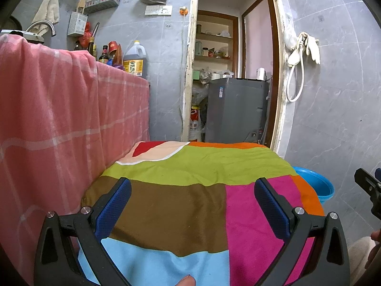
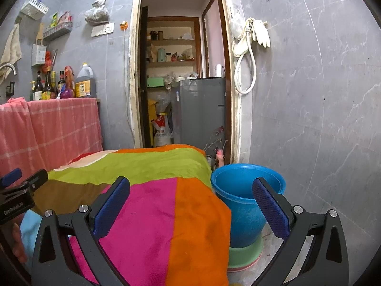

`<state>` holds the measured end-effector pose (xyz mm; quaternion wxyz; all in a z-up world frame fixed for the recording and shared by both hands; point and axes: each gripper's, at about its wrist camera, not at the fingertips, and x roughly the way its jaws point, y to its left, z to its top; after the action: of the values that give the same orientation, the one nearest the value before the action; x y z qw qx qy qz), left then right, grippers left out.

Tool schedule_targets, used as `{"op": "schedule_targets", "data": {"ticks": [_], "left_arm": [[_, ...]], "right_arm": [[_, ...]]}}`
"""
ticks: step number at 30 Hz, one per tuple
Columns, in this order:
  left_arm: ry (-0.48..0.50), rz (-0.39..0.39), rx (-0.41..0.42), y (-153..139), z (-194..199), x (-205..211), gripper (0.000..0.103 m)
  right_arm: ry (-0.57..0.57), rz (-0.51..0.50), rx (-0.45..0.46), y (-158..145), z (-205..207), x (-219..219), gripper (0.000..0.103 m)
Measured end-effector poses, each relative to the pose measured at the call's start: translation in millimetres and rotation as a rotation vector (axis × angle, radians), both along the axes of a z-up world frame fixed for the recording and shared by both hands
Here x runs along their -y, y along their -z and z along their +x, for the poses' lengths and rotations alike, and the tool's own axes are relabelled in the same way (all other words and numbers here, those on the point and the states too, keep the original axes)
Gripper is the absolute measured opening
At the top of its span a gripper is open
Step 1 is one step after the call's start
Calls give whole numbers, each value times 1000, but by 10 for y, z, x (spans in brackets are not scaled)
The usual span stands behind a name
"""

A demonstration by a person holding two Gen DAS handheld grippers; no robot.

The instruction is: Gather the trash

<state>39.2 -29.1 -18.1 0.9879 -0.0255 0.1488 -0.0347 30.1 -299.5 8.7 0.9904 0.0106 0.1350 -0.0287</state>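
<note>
My left gripper (image 1: 192,188) is open above a table draped in a patchwork cloth (image 1: 190,190) of green, brown, magenta and light blue; nothing lies between its blue pads. My right gripper (image 2: 191,188) is open too, hovering over the cloth's magenta and orange corner (image 2: 166,214) and empty. A blue bucket (image 2: 245,205) stands on the floor just right of the table, stacked in a green basin (image 2: 245,252). No loose trash shows on the cloth in either view. The right gripper's tip (image 1: 369,186) appears at the left wrist view's right edge; the left gripper (image 2: 21,190) shows at the right wrist view's left edge.
A pink checked cloth (image 1: 59,124) hangs over the counter at left, with bottles (image 1: 133,59) and a tap (image 1: 42,26) on it. An open doorway (image 1: 233,71) ahead holds a grey appliance (image 1: 235,109) and shelves. Gloves and a hose (image 2: 250,47) hang on the grey tiled wall.
</note>
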Motion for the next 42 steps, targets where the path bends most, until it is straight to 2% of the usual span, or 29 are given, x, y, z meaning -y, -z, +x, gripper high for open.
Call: {"op": "schedule_targets", "data": {"ticks": [42], "left_arm": [[-3, 2, 4, 26, 15, -48, 101]], "right_arm": [[3, 3, -5, 27, -3, 29, 103]]}}
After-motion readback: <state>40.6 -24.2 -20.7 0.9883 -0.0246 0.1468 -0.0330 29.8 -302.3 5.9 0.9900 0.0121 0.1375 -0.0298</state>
